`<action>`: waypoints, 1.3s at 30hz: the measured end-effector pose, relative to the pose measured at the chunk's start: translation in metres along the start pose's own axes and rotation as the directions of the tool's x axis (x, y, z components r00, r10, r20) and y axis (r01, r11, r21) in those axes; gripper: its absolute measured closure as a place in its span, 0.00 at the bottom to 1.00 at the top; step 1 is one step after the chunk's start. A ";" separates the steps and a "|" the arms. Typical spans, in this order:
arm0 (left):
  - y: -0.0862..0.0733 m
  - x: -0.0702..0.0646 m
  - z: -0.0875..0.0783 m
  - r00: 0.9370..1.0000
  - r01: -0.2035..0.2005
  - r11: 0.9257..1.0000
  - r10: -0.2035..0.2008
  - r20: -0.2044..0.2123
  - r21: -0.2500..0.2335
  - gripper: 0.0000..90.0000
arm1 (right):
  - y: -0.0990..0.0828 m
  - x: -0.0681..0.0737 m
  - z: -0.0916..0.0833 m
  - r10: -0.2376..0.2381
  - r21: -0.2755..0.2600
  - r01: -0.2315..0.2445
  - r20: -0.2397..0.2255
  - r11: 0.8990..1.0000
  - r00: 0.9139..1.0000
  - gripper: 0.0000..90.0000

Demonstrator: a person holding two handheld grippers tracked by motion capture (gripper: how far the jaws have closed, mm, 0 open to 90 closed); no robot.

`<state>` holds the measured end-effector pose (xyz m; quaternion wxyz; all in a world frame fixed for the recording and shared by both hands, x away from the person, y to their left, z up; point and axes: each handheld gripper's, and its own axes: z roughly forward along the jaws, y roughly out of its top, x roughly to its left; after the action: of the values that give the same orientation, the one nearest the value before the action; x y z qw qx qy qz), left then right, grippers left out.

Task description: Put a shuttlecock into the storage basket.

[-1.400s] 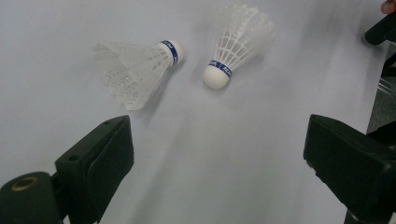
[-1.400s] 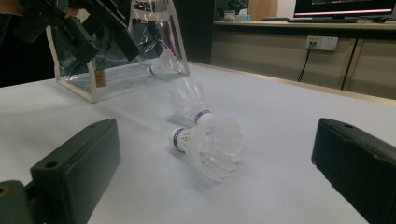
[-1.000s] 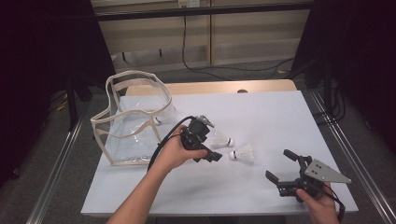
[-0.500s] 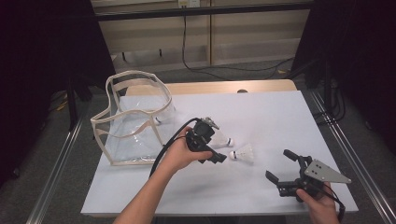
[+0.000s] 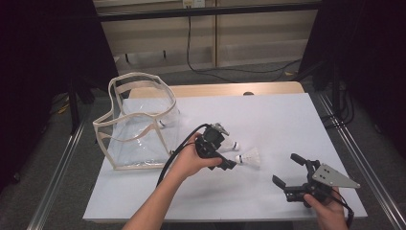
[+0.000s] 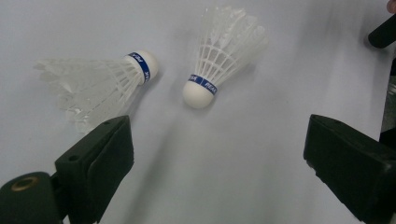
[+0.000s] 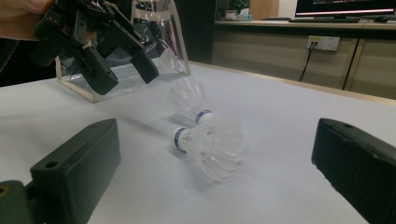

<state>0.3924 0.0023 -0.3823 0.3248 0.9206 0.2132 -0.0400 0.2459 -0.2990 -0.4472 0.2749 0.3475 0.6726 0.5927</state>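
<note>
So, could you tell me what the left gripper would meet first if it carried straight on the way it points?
Probably the nearer shuttlecock, cork end first, between the open left gripper jaws; depth is uncertain.

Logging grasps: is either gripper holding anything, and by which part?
Nothing is held. The left gripper hangs open over two white feather shuttlecocks; the right gripper is open too.
</note>
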 end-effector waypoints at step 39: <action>0.003 -0.009 0.028 0.999 -0.048 0.998 0.049 0.016 -0.046 0.08 | 0.000 -0.001 0.000 0.002 0.006 -0.002 0.005 1.000 1.000 0.01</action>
<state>0.3879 -0.0207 -0.4006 0.3482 0.9175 0.1890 -0.0349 0.2468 -0.2998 -0.4477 0.2748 0.3503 0.6733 0.5903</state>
